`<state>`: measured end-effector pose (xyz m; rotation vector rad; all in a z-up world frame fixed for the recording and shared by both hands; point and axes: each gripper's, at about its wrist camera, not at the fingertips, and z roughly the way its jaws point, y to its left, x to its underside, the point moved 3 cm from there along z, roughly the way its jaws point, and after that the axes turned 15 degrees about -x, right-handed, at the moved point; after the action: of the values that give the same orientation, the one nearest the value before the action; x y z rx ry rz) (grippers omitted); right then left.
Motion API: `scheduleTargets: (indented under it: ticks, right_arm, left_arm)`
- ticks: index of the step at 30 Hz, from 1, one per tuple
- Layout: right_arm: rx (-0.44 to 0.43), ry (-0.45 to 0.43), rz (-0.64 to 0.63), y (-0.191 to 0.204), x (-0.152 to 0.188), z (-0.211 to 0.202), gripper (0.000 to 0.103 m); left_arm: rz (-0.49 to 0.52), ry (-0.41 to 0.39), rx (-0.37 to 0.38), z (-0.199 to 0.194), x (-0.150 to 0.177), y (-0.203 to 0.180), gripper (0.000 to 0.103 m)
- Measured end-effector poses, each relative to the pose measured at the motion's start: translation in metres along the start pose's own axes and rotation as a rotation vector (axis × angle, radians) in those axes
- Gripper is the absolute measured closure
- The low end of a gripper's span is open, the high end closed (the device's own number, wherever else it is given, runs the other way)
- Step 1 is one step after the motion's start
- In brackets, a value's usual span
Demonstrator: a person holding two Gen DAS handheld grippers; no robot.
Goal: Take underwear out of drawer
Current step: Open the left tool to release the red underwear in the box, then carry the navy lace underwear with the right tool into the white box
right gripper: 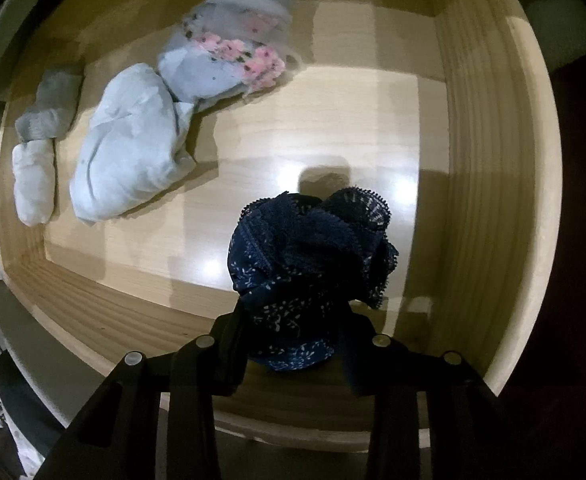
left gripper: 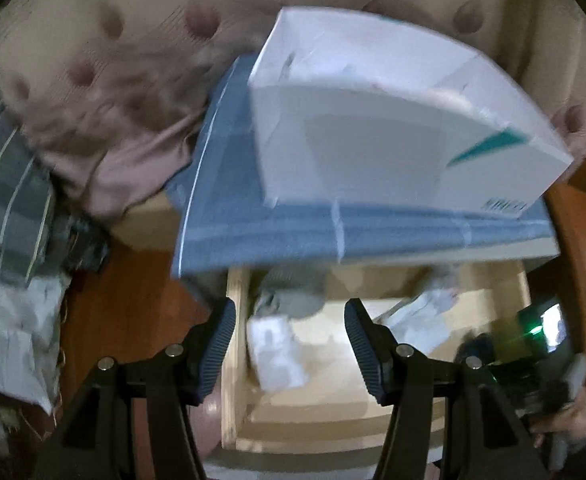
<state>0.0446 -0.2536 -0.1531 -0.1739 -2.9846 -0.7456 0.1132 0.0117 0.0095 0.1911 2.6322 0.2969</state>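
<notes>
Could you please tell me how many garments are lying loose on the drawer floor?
4: floral piece at the back, pale blue bundle beside it, grey roll and white roll at left. None looks hidden.

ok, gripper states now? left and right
Left gripper: open, holding nothing, above the drawer.
Right gripper: closed on the navy lace underwear.

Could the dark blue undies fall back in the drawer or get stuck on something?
Maybe. The right gripper pinches only the bottom of the dark blue underwear; most of it bulges loose beyond the fingers, so it might slip out. Its lace edge could also catch on the wooden drawer wall close beside it. The left gripper is open, holding nothing, so it can't catch it.
</notes>
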Motion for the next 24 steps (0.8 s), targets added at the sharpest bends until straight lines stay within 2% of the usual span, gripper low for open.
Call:
scheduleTargets:
  ticks: [6, 11, 13, 16, 21, 24]
  right_arm:
    - [0.007, -0.085, -0.044, 0.009, 0.001, -0.016, 0.071]
    - [0.028, -0.267, -0.128, 0.027, 0.005, -0.054, 0.072]
    - [0.031, -0.353, -0.171, 0.038, 0.011, -0.071, 0.072]
    - [0.089, -0.448, -0.239, 0.052, 0.012, -0.094, 0.072]
    - [0.069, -0.535, -0.274, 0.057, 0.012, -0.143, 0.072]
    - [0.064, -0.591, -0.302, 0.076, 0.011, -0.167, 0.072]
  left_arm:
    - [-0.022, 0.026, -0.084, 0.028, 0.047, -0.006, 0.045]
    - [-0.043, 0.064, -0.079, 0.044, 0.067, -0.014, 0.045]
    - [-0.046, 0.071, -0.088, 0.045, 0.069, -0.015, 0.045]
    - [-0.083, 0.035, -0.103, 0.041, 0.07, -0.009, 0.045]
    - [-0.106, 0.036, -0.094, 0.042, 0.069, -0.004, 0.045]
    - [-0.124, 0.024, -0.093, 0.04, 0.068, -0.002, 0.045]
